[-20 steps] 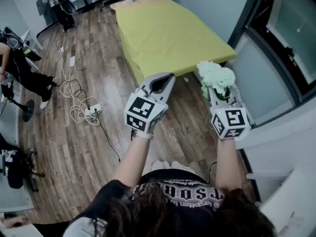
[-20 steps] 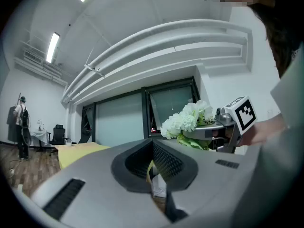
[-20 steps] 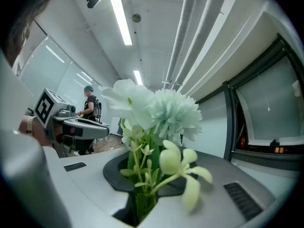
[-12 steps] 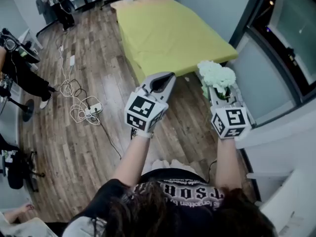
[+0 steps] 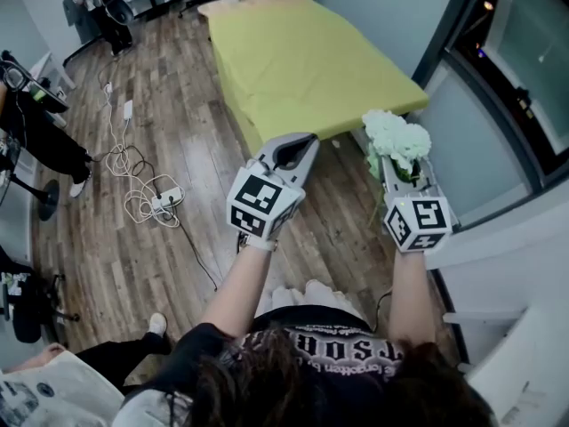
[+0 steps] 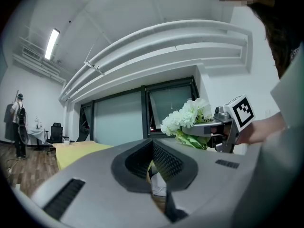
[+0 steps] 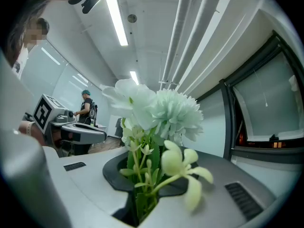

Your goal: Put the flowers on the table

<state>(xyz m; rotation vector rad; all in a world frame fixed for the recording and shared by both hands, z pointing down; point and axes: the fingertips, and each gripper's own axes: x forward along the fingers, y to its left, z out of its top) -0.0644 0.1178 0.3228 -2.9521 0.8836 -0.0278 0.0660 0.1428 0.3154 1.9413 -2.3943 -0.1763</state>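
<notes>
A bunch of pale green and white artificial flowers [image 5: 396, 140] stands up from my right gripper [image 5: 402, 174], whose jaws are shut on the stems. In the right gripper view the blooms [image 7: 159, 109] fill the middle and the stems [image 7: 141, 194] run down into the narrow slot between the jaws. My left gripper [image 5: 300, 145] is held beside it at about the same height, shut with nothing in it. The table with the yellow cloth [image 5: 302, 56] stands ahead of both grippers, beyond their tips. The left gripper view shows the flowers [image 6: 186, 118] and the right gripper [image 6: 223, 128] to its right.
White cables and a power strip [image 5: 165, 199] lie on the wooden floor to the left. A dark-framed window wall [image 5: 498, 105] and a white ledge [image 5: 498, 238] run along the right. A person's leg and foot [image 5: 133, 350] are at lower left; black chairs [image 5: 111, 12] stand far left.
Both grippers and the flowers have shifted slightly right and down in the head view. A person's leg and foot have come into view at lower left.
</notes>
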